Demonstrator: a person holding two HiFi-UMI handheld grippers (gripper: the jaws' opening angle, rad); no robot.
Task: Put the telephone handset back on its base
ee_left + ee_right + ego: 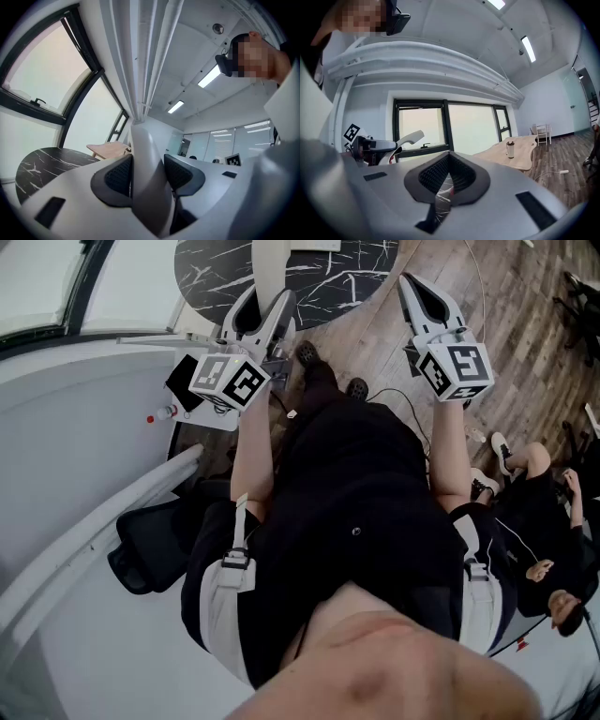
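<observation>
A white telephone handset (271, 270) stands upright between the jaws of my left gripper (266, 313), above the dark floor and round table. In the left gripper view the handset (143, 154) fills the gap and both ribbed pads (121, 176) press on its sides, so the left gripper (146, 177) is shut on it. My right gripper (422, 298) is held up at about the same height to the right, its jaws closed together with nothing in them (449, 174). From the right gripper view the handset (407, 139) shows at the left. No telephone base can be made out.
A black marble round table (323, 273) stands ahead on the wood floor. A white curved ledge (84, 474) runs along the left, with a small red-capped bottle (161, 414). A seated person (534, 521) is at the right. A wooden table with a cup (510, 149) stands further off.
</observation>
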